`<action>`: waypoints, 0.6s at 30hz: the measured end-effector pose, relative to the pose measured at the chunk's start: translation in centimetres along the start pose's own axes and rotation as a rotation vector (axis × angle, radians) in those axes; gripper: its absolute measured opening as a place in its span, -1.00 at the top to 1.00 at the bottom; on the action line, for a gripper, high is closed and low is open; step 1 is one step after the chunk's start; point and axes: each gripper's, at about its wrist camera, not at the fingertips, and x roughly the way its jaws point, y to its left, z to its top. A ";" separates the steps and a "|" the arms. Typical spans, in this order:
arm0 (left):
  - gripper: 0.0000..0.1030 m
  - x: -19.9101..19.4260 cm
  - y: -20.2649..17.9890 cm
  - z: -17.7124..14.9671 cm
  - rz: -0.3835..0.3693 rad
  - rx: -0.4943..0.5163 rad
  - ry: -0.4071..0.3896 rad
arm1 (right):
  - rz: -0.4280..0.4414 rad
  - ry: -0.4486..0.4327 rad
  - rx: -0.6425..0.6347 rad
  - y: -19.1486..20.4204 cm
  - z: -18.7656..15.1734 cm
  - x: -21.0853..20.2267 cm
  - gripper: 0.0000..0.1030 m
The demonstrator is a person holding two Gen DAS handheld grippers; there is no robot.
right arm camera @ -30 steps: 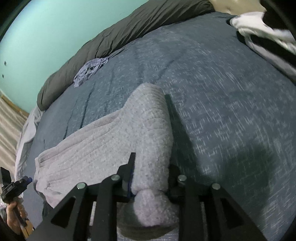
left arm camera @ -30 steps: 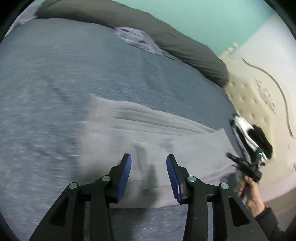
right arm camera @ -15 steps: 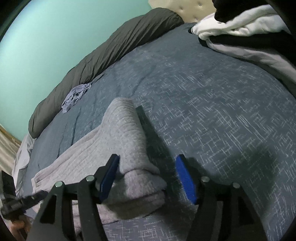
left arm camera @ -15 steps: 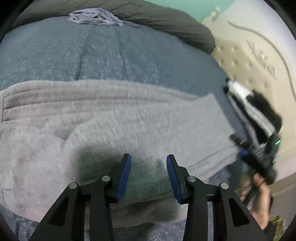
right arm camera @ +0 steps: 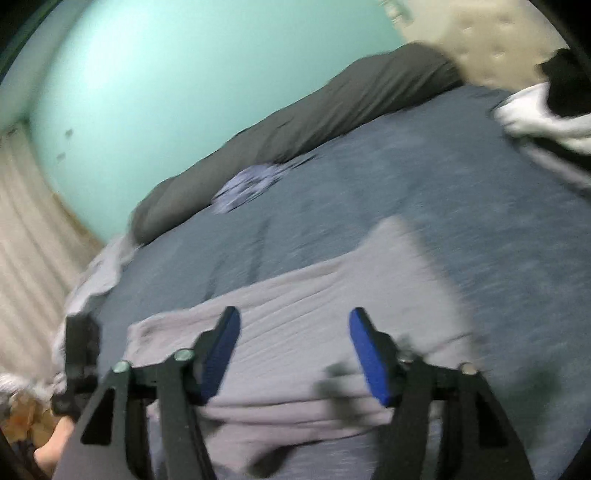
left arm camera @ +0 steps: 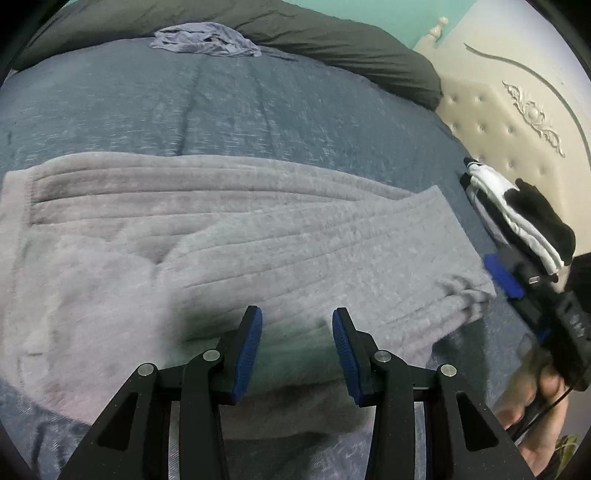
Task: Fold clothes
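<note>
A grey ribbed fleece garment point(left arm camera: 229, 251) lies spread on the blue bedspread point(left arm camera: 221, 103), folded over on itself at its right end. My left gripper point(left arm camera: 297, 325) is open and empty, hovering just above the garment's near edge. My right gripper point(right arm camera: 295, 328) is open and empty above the same garment point(right arm camera: 332, 295), which is blurred in that view. The right gripper also shows at the right edge of the left wrist view point(left arm camera: 517, 280), just off the garment's right end.
A crumpled lilac-blue cloth point(left arm camera: 207, 38) lies at the far side by a dark grey rolled duvet point(left arm camera: 332, 33). A black-and-white pile of clothes point(left arm camera: 517, 214) sits by the cream tufted headboard point(left arm camera: 498, 122). A teal wall point(right arm camera: 184, 92) stands behind.
My right gripper opened and let go of the garment's folded end, then drew back and swung left. My left gripper moved over the garment, still open.
</note>
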 end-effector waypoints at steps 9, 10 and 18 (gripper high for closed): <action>0.15 -2.5 3.1 -2.2 -0.026 -0.033 -0.017 | 0.067 0.242 -0.121 6.6 -5.0 6.8 0.69; 0.15 -2.7 3.1 -2.2 -0.028 -0.030 -0.018 | 0.056 0.282 -0.126 6.9 -5.9 7.4 0.72; 0.05 -2.8 3.1 -1.6 -0.017 -0.018 -0.014 | -0.022 0.407 -0.133 6.8 -10.0 8.4 0.75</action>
